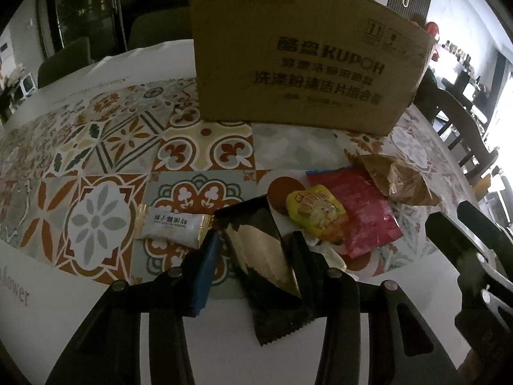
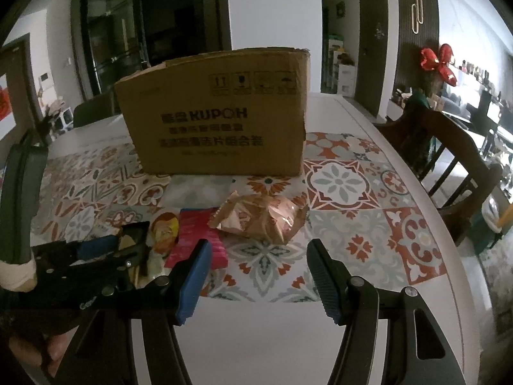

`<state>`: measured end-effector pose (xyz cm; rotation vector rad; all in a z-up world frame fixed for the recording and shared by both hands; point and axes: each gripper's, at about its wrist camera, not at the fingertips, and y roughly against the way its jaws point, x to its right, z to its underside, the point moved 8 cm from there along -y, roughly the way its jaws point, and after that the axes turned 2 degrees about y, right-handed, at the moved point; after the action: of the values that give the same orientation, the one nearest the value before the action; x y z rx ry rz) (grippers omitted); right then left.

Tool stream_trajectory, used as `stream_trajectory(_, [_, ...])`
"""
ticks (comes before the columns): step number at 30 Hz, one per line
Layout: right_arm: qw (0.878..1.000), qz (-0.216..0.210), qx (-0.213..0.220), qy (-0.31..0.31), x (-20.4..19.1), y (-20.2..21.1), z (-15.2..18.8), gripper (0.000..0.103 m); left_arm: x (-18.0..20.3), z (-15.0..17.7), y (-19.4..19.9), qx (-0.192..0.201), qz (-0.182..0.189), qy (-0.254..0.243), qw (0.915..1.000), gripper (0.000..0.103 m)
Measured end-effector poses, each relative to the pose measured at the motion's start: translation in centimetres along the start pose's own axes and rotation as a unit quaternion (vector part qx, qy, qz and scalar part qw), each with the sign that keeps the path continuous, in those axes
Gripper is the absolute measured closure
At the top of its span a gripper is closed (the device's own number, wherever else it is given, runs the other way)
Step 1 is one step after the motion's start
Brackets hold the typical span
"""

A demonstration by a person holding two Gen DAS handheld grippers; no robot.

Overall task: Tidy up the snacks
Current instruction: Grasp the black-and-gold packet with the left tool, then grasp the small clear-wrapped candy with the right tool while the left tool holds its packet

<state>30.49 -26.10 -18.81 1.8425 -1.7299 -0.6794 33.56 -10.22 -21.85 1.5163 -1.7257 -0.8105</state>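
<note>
The left gripper is seen nearest, its fingers drawn narrow about a black-and-gold packet that lies between them on the worktop; whether the pads actually press on it cannot be told. A white candy packet lies just left of the black one. To the right, a small heap is noted: a yellow packet resting on a red packet, with a crinkled brown packet just behind them.

The right gripper is held over bare worktop, fingers apart at a moderate width with nothing between them; the brown packet lies beyond the fingertips, untouched.

Farther back, a patterned tile mat is spread over the worktop. A cardboard box stands upright on it behind the snacks. A wooden chair is seen at the right edge.
</note>
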Motion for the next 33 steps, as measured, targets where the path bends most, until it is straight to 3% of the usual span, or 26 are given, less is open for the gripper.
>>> stream_trajectory(8, [1.0, -0.003, -0.004, 0.004, -0.8, -0.2, 0.0, 0.041, -0.3, -0.4, 0.0, 0.02, -0.001, 0.004, 0.9998, 0.067])
stream_trajectory(15, [1.0, -0.011, -0.005, 0.004, -1.6, -0.1, 0.0, 0.041, -0.5, -0.2, 0.7, 0.004, 0.049, 0.024, 0.9985, 0.07])
stream_trajectory(20, [1.0, -0.028, -0.009, 0.004, -2.5, 0.1, 0.2, 0.041, -0.6, 0.2, 2.3, 0.008, 0.064, 0.021, 0.9977, 0.07])
stream_trajectory(31, [0.996, -0.071, -0.036, 0.026, -5.4, 0.4, 1.8, 0.042, -2.0, 1.1, 5.7, 0.037, 0.052, -0.005, 0.9979, 0.07])
stream_trajectory(33, [0.995, -0.081, -0.042, 0.032, -6.2, 0.1, 2.0, 0.048, -2.5, 1.2, 5.7, 0.037, 0.05, -0.003, 0.998, 0.07])
